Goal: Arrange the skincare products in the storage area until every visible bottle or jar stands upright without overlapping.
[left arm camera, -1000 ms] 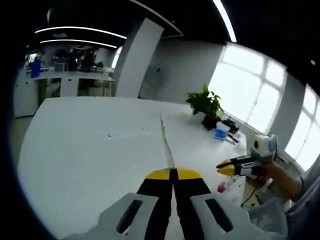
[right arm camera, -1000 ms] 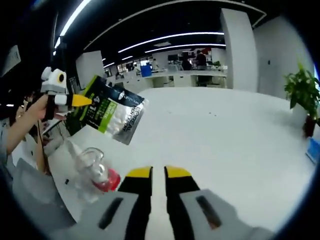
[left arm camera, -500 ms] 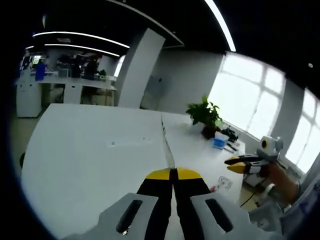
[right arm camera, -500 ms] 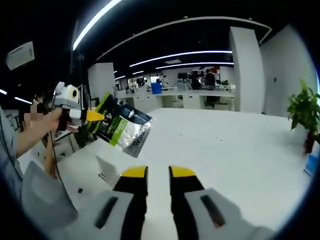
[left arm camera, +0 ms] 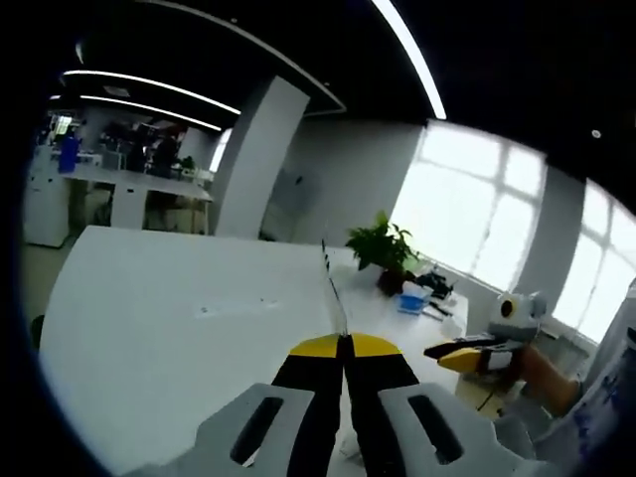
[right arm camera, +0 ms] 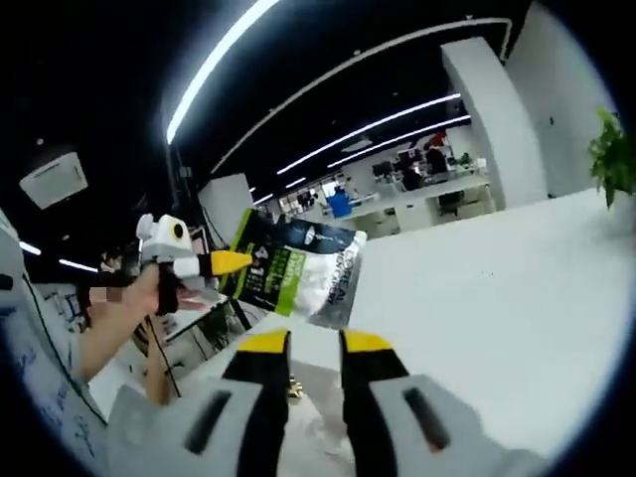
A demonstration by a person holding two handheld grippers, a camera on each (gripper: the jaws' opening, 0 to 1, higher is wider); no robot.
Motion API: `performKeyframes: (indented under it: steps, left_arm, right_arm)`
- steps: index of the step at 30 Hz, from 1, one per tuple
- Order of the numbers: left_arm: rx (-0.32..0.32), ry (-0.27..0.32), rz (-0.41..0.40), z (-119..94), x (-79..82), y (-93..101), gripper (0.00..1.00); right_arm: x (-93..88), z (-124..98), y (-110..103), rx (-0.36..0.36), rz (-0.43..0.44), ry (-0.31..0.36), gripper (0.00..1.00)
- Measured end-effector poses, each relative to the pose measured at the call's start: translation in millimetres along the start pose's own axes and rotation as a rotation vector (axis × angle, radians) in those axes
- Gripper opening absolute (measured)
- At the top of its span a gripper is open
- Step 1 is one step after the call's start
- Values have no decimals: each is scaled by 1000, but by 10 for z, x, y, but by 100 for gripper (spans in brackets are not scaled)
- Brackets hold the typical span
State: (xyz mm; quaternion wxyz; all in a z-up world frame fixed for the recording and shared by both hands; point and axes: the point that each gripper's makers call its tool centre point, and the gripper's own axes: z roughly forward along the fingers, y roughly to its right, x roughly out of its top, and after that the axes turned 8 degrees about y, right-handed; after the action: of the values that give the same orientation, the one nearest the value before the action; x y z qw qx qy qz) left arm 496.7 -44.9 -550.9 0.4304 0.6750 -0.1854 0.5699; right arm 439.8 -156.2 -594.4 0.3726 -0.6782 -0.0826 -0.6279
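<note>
Left gripper point(left arm camera: 344, 343) clamped on a thin silver-and-green foil sachet point(right arm camera: 298, 278), seen edge-on rising straight from the pinched tips, held aloft over the white table point(left arm camera: 169, 308). Right gripper point(right arm camera: 303, 343) slack, yellow tips apart on nothing, just below that sachet. Potted green plant point(left arm camera: 383, 248) far beyond.
</note>
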Motion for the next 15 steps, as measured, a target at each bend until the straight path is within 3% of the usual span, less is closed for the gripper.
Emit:
performKeyframes:
  steps: [5,9,11,13,15]
  left_arm:
    - [-48,26,-5,-6,112,207,0]
    - [-93,52,-29,-8,191,382,0]
    - [-102,57,-22,-5,204,444,0]
    - [-107,64,-19,1,218,490,0]
    - [-111,73,-22,1,236,521,0]
  right_arm:
    - [-89,69,-196,40,146,29,20]
    - [-63,127,-281,42,331,121,19]
    - [-76,152,-316,35,375,148,19]
    - [-88,170,-409,33,352,147,20]
    - [-24,201,-471,43,409,189,21]
